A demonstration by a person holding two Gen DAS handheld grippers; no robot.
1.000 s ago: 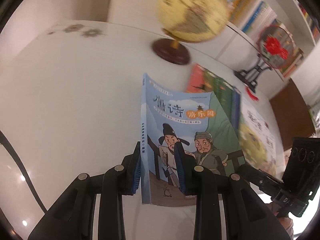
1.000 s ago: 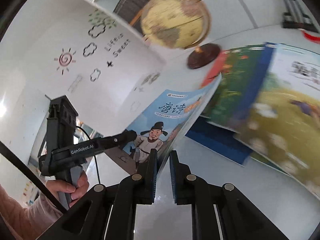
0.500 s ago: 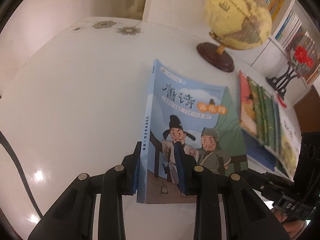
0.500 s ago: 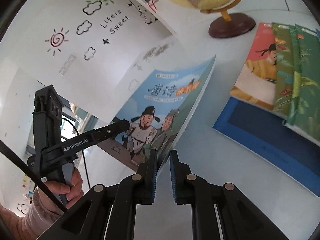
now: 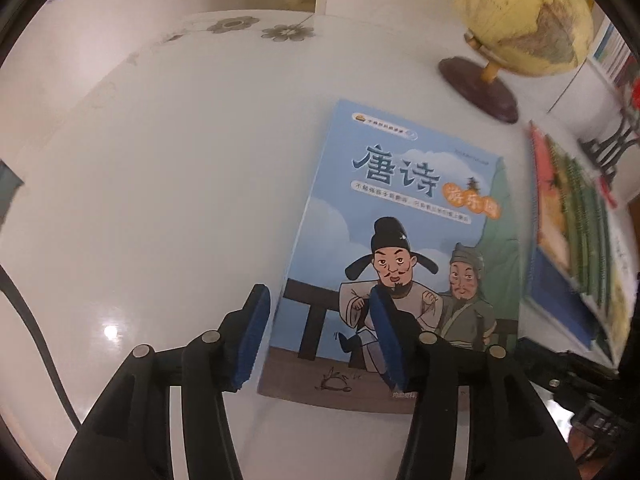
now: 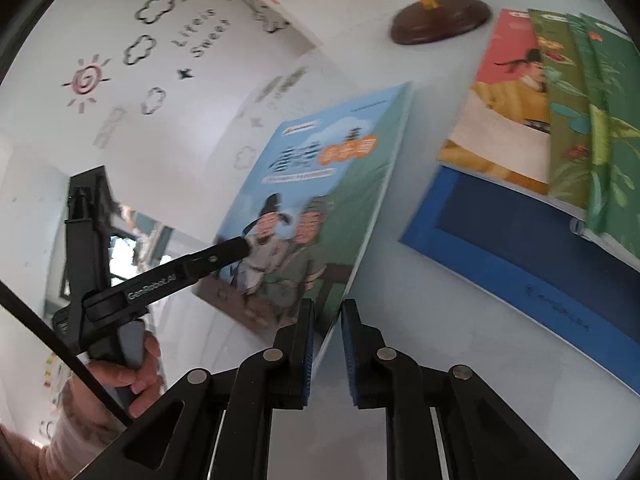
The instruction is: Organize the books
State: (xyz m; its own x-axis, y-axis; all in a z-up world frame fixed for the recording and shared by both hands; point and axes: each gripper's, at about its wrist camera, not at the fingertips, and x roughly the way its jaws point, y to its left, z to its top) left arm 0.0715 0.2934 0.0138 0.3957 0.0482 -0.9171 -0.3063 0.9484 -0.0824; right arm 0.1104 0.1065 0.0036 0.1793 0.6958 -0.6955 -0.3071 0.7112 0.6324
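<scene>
Books are partly gathered: a fanned pile (image 6: pixel 560 128) on a dark blue volume (image 6: pixel 520 248) lies at three o'clock of the white table (image 5: pixel 160 200), just past the globe (image 5: pixel 520 16) at one o'clock. Tang-poetry book (image 5: pixel 400 248) sits apart at centre, not yet on the pile. Left gripper (image 5: pixel 320 340) straddles its spine edge, jaws spread. Right gripper (image 6: pixel 326 344) brackets its page edge, jaws slightly parted, grip unclear.
</scene>
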